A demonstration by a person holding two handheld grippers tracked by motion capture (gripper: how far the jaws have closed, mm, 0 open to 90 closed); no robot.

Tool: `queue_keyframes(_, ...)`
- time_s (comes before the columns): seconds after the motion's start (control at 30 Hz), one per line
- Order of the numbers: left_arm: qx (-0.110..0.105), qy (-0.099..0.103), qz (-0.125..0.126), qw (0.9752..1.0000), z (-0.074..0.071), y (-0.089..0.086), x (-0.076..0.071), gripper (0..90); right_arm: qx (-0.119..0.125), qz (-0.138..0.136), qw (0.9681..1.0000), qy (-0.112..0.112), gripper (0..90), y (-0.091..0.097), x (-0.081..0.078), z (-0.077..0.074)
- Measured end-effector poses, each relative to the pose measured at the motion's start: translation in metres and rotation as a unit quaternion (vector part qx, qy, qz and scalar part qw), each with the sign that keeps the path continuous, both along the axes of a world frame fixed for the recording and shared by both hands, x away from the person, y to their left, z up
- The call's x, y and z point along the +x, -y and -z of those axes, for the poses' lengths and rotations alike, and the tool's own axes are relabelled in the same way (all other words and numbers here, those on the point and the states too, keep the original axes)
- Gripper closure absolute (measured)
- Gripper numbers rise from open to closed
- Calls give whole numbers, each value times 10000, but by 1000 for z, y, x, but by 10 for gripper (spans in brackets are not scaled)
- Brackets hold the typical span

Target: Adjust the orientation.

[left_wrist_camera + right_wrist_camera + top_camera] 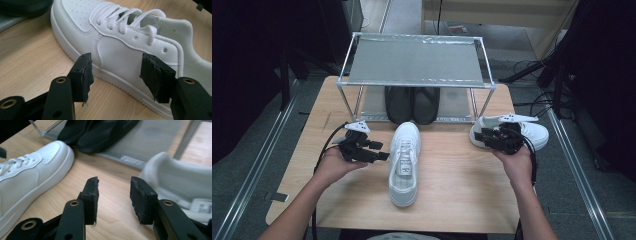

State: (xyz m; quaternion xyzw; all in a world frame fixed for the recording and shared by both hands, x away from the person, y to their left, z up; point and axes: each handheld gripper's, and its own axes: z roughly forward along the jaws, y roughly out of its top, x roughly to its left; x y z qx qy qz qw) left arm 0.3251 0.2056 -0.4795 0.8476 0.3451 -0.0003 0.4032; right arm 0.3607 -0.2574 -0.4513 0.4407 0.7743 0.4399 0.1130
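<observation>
The left gripper (379, 152), jaws apart and empty, faces the centre sneaker (404, 162) mid-table. The right gripper (484, 136), also apart, nears the second sneaker (532, 132) by the right edge; a shallow bite risks slipping.

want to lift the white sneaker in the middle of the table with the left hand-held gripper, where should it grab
Grip the white sneaker across its collar wall at the heel end, coming down from above on the shoe's left side. It stands upright, toe toward the shoe rack, its opening exposed, so one jaw could slip inside. The left hand-held gripper sits open beside that sidewall; the sole there probably looks too wide.
</observation>
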Motion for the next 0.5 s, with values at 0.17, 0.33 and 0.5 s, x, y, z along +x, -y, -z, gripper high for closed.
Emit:
queue_keyframes(0.17,33,21,-71,10000,0,-6,-5,430,158,324,9993,95,595,20,8,-9)
queue_keyframes(0.33,51,7,-201,9998,1,-12,-9,430,175,431,9989,-107,589,28,25,-2)
queue_keyframes(0.5,104,-38,-285,9995,4,-17,-12,430,17,321,9988,-367,571,11,41,13)
